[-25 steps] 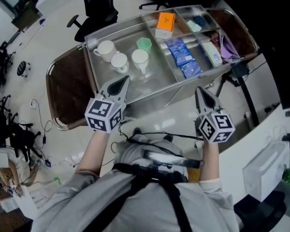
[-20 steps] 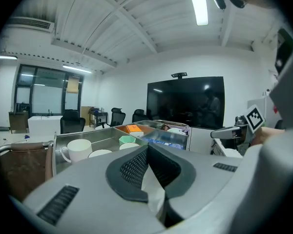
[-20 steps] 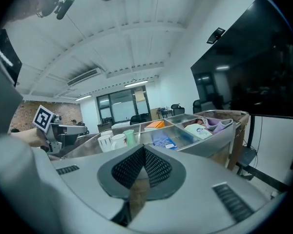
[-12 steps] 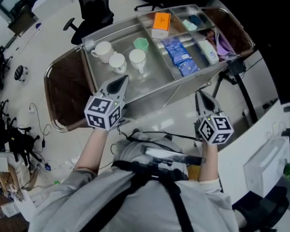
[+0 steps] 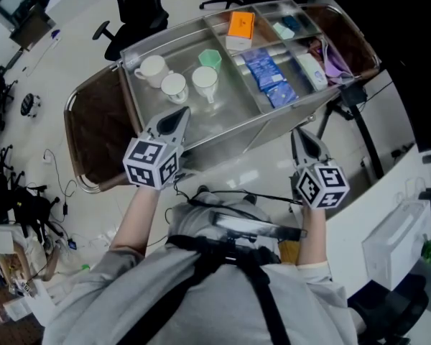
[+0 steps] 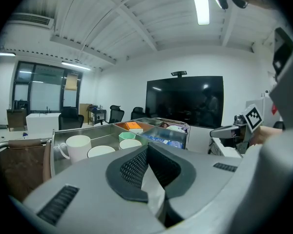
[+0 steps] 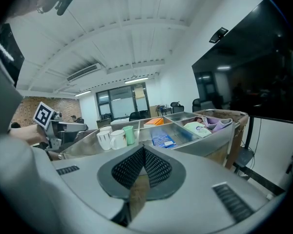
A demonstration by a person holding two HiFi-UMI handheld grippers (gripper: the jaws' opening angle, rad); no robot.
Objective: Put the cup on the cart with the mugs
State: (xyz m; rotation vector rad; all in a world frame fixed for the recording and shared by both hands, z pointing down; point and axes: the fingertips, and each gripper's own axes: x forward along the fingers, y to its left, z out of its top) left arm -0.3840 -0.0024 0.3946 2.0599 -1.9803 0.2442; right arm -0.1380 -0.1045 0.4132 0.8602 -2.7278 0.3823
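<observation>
A steel cart point(image 5: 233, 113) stands in front of me. In its left tray sit three white mugs point(image 5: 152, 68) point(image 5: 174, 86) point(image 5: 205, 81) and a pale green cup point(image 5: 210, 59) just behind them. My left gripper point(image 5: 178, 115) hovers over the tray's near edge, pointing at the mugs, shut with nothing in it. My right gripper point(image 5: 299, 136) hangs below the cart's front rim at the right, also shut and empty. In the left gripper view, beyond the left gripper point(image 6: 147, 147), the green cup point(image 6: 128, 136) stands behind a white mug point(image 6: 77, 146). The right gripper point(image 7: 143, 149) looks toward the green cup point(image 7: 128, 134).
The cart's right compartments hold an orange box point(image 5: 242, 26), blue packets point(image 5: 269, 77) and a purple cloth point(image 5: 334, 52). A brown panel point(image 5: 93, 131) closes the cart's left end. Office chairs point(image 5: 140, 6) stand behind it, a white desk point(image 5: 388, 221) at my right, cables on the floor.
The cart has drifted slightly up and left in the head view. Both grippers stay shut and hold nearly the same places.
</observation>
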